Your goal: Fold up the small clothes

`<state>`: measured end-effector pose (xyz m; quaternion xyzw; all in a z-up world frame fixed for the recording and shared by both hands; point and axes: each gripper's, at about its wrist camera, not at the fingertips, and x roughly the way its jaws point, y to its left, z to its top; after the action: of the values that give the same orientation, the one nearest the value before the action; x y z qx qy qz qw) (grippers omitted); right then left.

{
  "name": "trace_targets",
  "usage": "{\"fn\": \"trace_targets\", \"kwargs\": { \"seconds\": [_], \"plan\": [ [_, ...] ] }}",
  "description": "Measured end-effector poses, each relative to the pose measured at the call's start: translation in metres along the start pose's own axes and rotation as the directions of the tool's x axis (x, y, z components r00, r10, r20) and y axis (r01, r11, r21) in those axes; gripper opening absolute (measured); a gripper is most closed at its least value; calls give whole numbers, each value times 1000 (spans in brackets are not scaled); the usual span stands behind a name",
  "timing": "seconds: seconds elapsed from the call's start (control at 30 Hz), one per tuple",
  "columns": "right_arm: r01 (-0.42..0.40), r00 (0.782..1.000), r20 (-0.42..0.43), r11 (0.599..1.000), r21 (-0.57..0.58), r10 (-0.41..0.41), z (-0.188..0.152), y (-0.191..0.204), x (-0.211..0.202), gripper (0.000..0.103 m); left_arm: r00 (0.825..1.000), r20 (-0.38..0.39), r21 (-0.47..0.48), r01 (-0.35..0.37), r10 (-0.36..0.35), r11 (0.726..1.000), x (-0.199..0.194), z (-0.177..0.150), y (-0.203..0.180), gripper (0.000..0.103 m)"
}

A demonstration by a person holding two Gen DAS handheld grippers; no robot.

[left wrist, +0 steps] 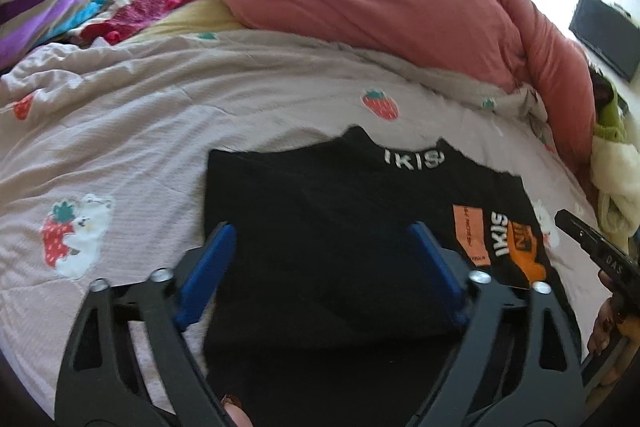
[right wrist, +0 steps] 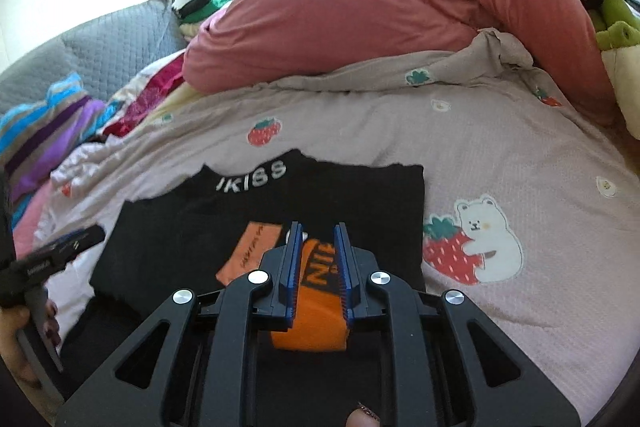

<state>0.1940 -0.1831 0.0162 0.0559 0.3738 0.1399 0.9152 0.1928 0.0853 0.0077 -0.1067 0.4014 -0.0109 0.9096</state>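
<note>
A black shirt (left wrist: 320, 227) with white "IKISS" lettering at the collar and orange patches lies flat on the bed, collar away from me; it also shows in the right wrist view (right wrist: 200, 223). My left gripper (left wrist: 320, 243) hovers over the shirt's left half with its blue fingers (left wrist: 208, 267) wide apart and nothing between them. My right gripper (right wrist: 318, 247) is over the shirt's orange print (right wrist: 316, 307), its blue fingers (right wrist: 294, 259) narrowly apart with nothing gripped. The right gripper's body shows at the right edge of the left wrist view (left wrist: 592, 247).
The bed has a pale pink quilt (left wrist: 160, 131) with strawberry and bear prints. A bulky salmon duvet (left wrist: 400, 15) lies behind the shirt. Colourful clothes (left wrist: 48, 7) are heaped at the far left, a green and cream plush (right wrist: 616, 39) at the right.
</note>
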Motion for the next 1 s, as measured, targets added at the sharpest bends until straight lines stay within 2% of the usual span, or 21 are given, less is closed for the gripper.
{"fn": "trace_targets", "kwargs": {
  "seconds": [0.03, 0.1, 0.23, 0.3, 0.4, 0.53, 0.67, 0.7, 1.0],
  "plan": [
    [9, 1000, -6, 1000, -24, -9, -3, 4, 0, 20, 1000, -10, 11, 4, -4, 1000, 4, -1, -3, 61],
    [21, 1000, -14, 997, -68, -22, -7, 11, 2, 25, 999, -38, 36, 6, -5, 999, 12, -5, -7, 57],
    [7, 999, -37, 991, -136, -12, -14, 29, 7, 25, 990, -133, 61, -35, 43, 998, 33, -19, -2, 56],
    [-5, 999, -52, 988, -154, -3, -16, 37, 12, 25, 987, -156, 40, -20, 26, 999, 39, -25, 6, 56],
    [-26, 997, -71, 982, -184, 13, -18, 52, 19, 26, 988, -154, 29, -1, 5, 1000, 36, -28, 10, 56],
    [-55, 993, -113, 975, -217, 30, -19, 69, 34, 32, 989, -149, 16, 13, -11, 1000, 32, -32, 14, 56],
    [22, 975, -208, 966, -259, -78, -32, 66, 61, 31, 990, -143, 14, 20, -18, 1000, 30, -34, 14, 56],
    [14, 973, -217, 966, -257, -72, -35, 63, 64, 30, 989, -144, 13, 22, -20, 1000, 30, -34, 14, 56],
    [6, 980, -191, 976, -216, -48, -42, 59, 59, 32, 991, -133, 6, 31, -30, 1000, 27, -35, 16, 56]
  ]
}}
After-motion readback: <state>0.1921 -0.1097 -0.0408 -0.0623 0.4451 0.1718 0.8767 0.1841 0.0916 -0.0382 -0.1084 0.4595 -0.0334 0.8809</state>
